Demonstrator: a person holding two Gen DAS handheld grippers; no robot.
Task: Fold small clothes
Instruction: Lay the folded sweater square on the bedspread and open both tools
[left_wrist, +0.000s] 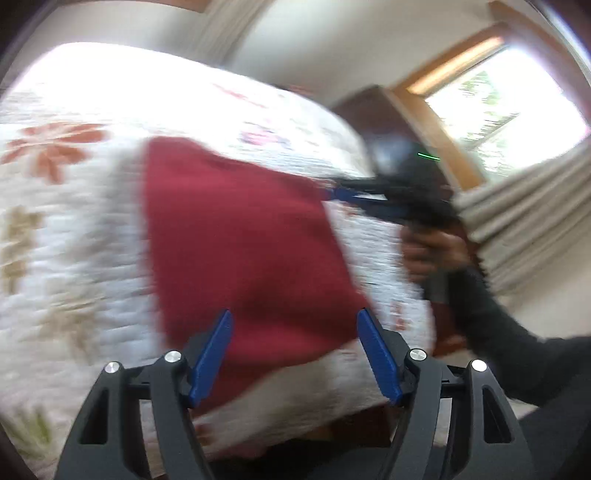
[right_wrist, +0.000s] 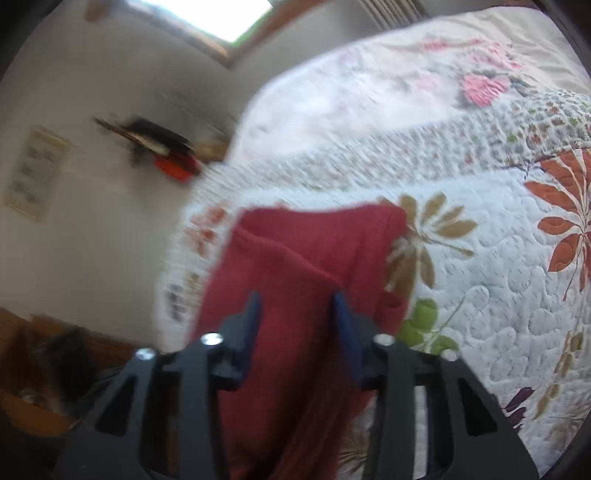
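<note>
The red garment (left_wrist: 243, 243) lies on the floral quilt (left_wrist: 70, 236), filling the centre of your left wrist view and reaching down to 6 o'clock between the blades. Your left gripper (left_wrist: 295, 354) is spread wide with nothing pinched. In the same view your right gripper (left_wrist: 354, 194) sits at 3 o'clock, at the cloth's far edge; from its own camera the blades stand apart with red fabric running between them, but I cannot tell whether they are biting it (both views are smeared by motion). The risk, as I judge it: if you move this fast with a doubtful hold, the edge could slip free, or the pull could drag the whole garment across the quilt and bunch it instead of folding it.
</note>
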